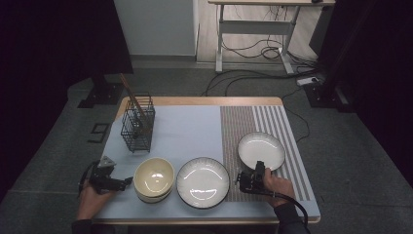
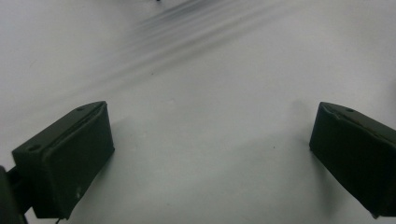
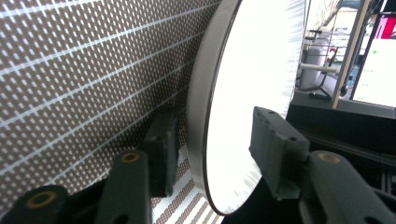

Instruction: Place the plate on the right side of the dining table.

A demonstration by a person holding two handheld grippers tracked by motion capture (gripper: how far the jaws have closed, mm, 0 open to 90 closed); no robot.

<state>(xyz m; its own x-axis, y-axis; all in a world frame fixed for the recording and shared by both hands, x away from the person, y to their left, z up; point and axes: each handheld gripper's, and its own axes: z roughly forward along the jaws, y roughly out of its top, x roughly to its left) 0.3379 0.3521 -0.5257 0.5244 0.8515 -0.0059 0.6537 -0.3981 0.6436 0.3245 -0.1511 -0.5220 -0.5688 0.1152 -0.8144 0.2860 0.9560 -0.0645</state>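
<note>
— On the striped mat (image 1: 287,127), right side: small plate (image 1: 261,150) lying flat, rim between right gripper (image 3: 212,140)'s parted jaws, pads clear of it.

— And left?

— Left gripper (image 2: 210,154) wide open, empty, beside bowl (image 1: 154,177). Large plate (image 1: 202,182) untouched; no firm grip yet.

Small white plate (image 1: 261,150) lies flat on the striped placemat (image 1: 288,127)

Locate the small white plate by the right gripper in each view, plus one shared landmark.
High view: small white plate lies right of centre on the woven placemat, with the right gripper at its near rim.
Left gripper view: not in it; open fingers over the pale mat.
Right gripper view: its rim stands edge-on at centre, between the two fingers, not pressed.
Shared landmark: the brown woven placemat, in the high and right gripper views.
</note>
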